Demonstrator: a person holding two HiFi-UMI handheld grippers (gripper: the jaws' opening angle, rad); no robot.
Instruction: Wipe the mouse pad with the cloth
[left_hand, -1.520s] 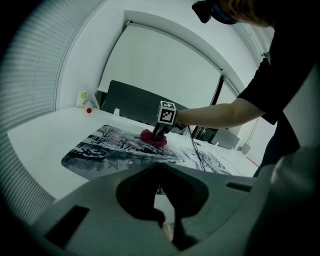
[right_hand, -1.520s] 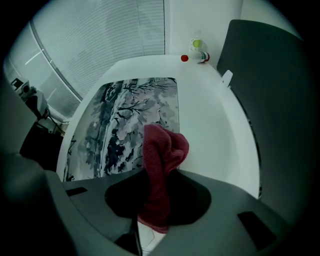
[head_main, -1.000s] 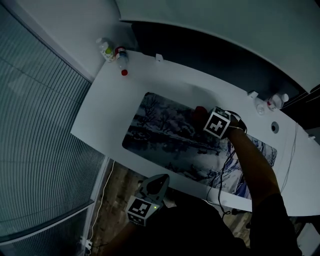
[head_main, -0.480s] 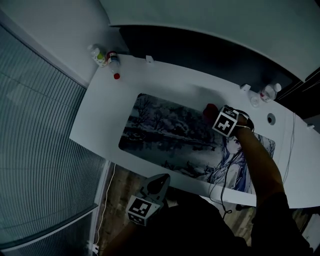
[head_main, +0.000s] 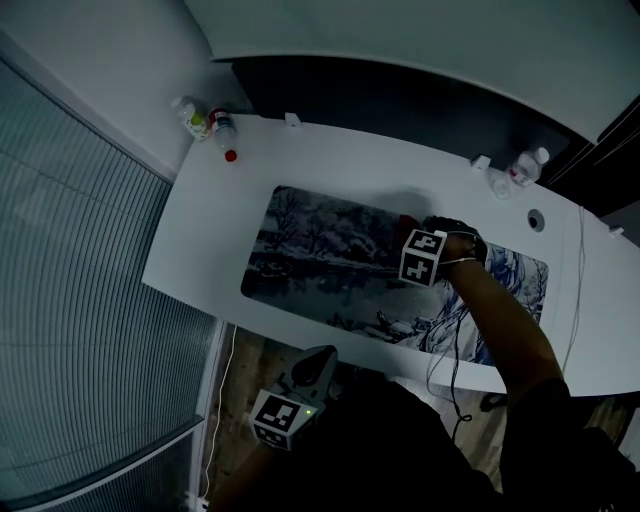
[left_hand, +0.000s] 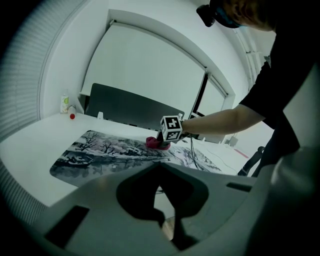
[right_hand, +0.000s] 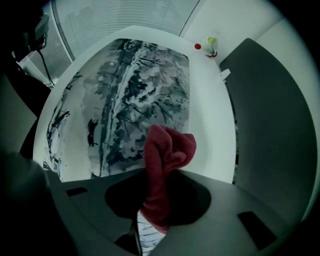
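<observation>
A long mouse pad (head_main: 330, 265) printed with a snowy scene lies on the white desk (head_main: 205, 235). My right gripper (head_main: 412, 240) is over the pad's middle right, shut on a red cloth (right_hand: 167, 155) that presses on the pad (right_hand: 135, 95) near its far edge. In the left gripper view the cloth (left_hand: 153, 142) shows under the marker cube. My left gripper (head_main: 318, 365) hangs below the desk's near edge, off the pad, jaws together and holding nothing.
Two small bottles (head_main: 200, 120) and a red cap (head_main: 231, 156) stand at the desk's back left corner. Another bottle (head_main: 522, 165) and a cable hole (head_main: 536, 219) are at the back right. A dark panel (head_main: 400, 95) runs behind the desk, and blinds (head_main: 70, 300) are on the left.
My right gripper slid the cloth right along the pad, then back left and slightly nearer. The left gripper has stayed in place.
</observation>
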